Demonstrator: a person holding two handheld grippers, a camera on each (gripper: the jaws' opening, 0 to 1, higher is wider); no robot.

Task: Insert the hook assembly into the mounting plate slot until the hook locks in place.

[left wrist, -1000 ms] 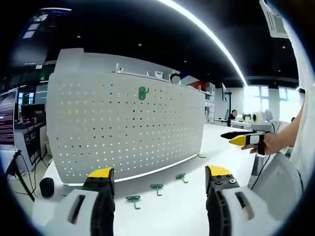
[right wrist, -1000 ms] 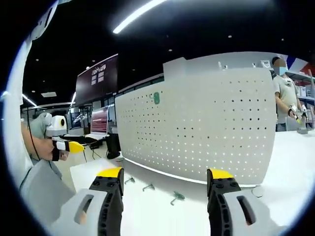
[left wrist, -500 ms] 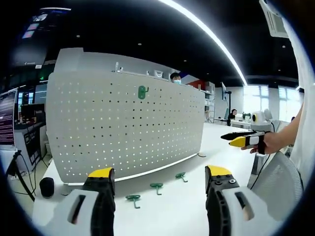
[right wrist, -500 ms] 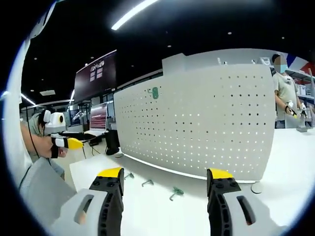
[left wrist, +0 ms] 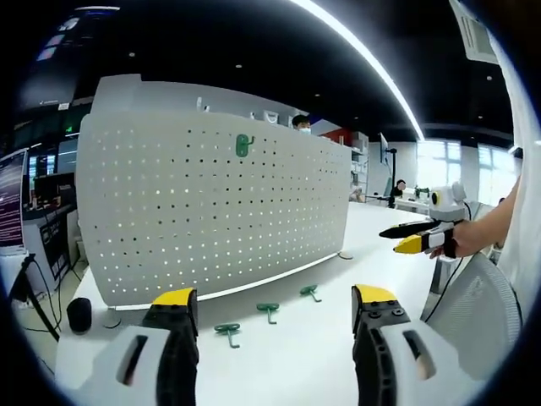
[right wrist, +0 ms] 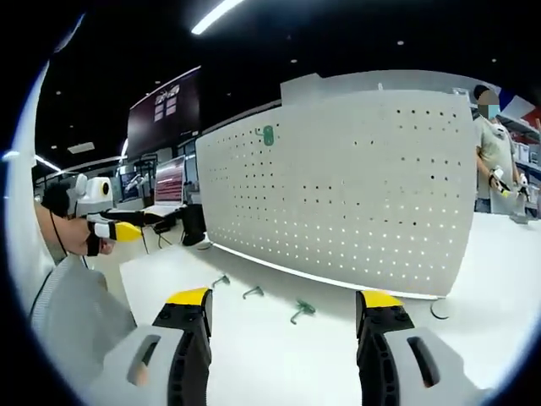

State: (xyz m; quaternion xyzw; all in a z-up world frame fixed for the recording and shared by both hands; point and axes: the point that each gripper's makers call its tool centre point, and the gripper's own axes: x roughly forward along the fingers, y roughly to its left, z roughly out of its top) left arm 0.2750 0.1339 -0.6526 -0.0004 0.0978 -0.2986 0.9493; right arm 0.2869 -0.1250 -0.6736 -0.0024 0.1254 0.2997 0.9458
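So, pre-grasp stage: both hand-held grippers empty, nothing picked up yet. Left hand-held gripper [left wrist: 272, 309] has jaws spread wide w/ nothing between; right hand-held gripper [right wrist: 284, 313] same. Left to right on the white table [left wrist: 279, 372] lie three green hooks: first hook [left wrist: 226, 330], middle hook [left wrist: 269, 309], third hook [left wrist: 309, 291], all flat, just in front of the upright pegboard [left wrist: 211, 211]. Long axes run roughly toward/away from the board. One mounted hook [left wrist: 244, 145] sits high on the board already. Next, probably: drop onto one loose hook, close on the shank, carry it to a slot.
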